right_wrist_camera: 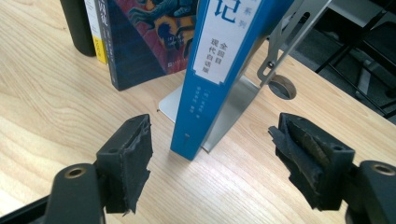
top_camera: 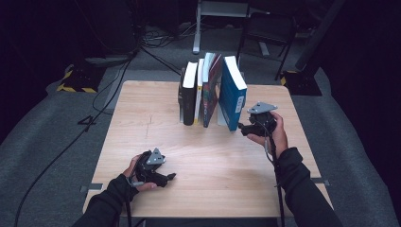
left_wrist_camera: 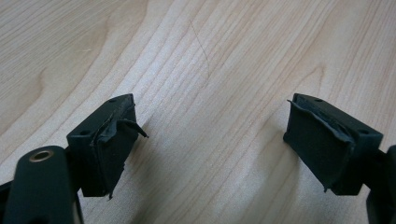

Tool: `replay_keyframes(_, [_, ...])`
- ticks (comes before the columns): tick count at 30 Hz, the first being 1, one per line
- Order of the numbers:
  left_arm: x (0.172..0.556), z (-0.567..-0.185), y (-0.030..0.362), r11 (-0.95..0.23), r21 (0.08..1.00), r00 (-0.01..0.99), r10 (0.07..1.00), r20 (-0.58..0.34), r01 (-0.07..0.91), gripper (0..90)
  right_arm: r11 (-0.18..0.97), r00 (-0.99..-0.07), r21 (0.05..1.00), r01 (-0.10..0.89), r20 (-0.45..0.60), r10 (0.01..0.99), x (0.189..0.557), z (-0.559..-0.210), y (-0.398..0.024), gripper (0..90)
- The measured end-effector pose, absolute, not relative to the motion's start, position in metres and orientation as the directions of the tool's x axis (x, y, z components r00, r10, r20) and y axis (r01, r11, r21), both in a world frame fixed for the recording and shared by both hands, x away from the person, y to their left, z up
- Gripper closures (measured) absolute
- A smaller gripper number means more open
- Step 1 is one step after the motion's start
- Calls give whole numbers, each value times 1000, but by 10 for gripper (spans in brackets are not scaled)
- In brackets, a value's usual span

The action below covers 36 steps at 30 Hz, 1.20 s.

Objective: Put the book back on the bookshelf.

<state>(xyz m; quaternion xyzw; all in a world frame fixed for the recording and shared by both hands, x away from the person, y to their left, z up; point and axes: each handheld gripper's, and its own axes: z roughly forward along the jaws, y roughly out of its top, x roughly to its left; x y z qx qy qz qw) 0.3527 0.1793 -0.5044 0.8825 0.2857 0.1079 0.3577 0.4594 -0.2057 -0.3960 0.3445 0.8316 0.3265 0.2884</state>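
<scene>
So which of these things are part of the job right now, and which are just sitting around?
In play:
blue book
right gripper, open, facing its spine
metal bookend beside it

Just there:
dark patterned book
black book
left gripper, open over the table

My table (right_wrist_camera: 56, 93) is pale wood with a smooth, matt grain. The blue book (right_wrist_camera: 224, 70) has a glossy paper cover, and the bookend (right_wrist_camera: 233, 109) behind it is brushed metal. My right gripper (right_wrist_camera: 210, 158) wears rough, frayed black rubber pads (right_wrist_camera: 135, 158) on matt plastic.

Blue book (right_wrist_camera: 229, 70) upright btwn open jaws — untouched
</scene>
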Motion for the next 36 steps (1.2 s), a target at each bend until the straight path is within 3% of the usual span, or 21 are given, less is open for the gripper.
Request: replay_keyframes(36, [353,-504,179,-581,693,813,582,-13,427,170,671,-647,664,329,-359,673,403,-414,-241,266])
